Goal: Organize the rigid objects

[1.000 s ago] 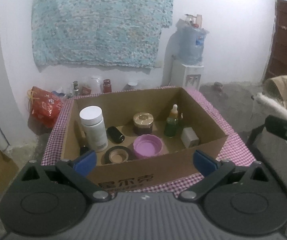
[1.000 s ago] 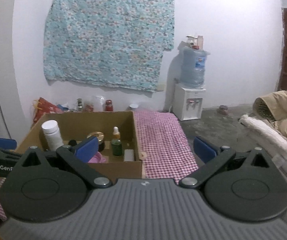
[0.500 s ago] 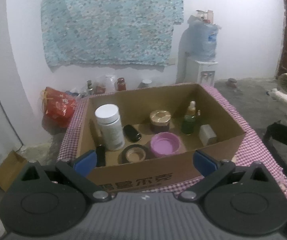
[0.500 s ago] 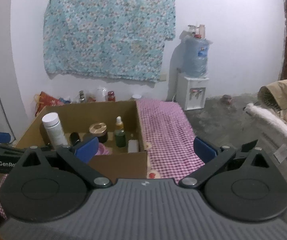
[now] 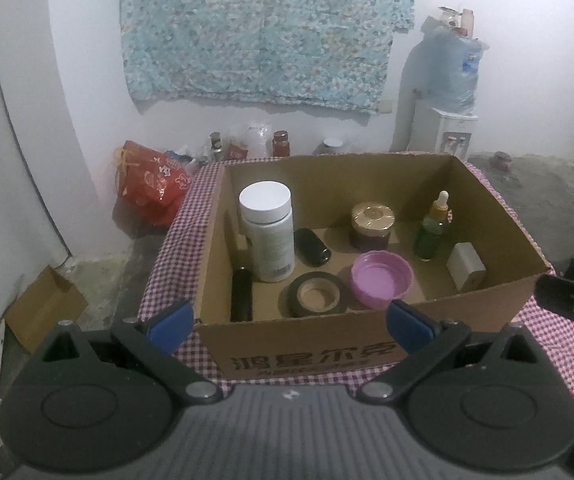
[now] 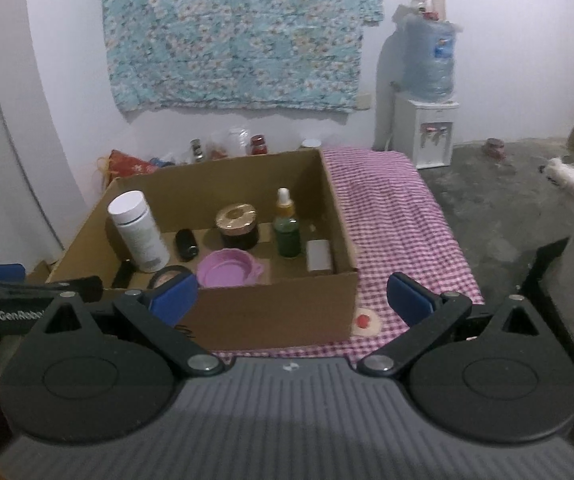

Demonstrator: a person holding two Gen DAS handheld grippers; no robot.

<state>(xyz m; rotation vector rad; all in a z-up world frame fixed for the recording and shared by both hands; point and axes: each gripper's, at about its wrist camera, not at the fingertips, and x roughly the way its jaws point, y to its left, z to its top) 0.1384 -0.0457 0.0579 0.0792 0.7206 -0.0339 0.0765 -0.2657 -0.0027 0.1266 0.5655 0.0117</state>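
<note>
Both grippers hang in front of the box (image 5: 303, 354), fingers spread wide, nothing held. Left gripper (image 5: 289, 320) faces the box's near wall square-on; right gripper (image 6: 291, 294) sits off its right corner, over the checked cloth (image 6: 403, 216).

All the rigid items lie inside the box: white bottle (image 5: 267, 236) upright at left, black tube (image 5: 241, 294) lying beside it, small black cylinder (image 5: 311, 246) on its side, tape roll (image 5: 318, 294) flat, pink lid (image 5: 382, 278) open side up, gold-lid jar (image 5: 371, 226), dropper bottle (image 5: 433, 228) upright, white block (image 5: 466, 266) against the right wall.

Fits either case: items already packed, or waiting to be taken out. Can't tell which.
</note>
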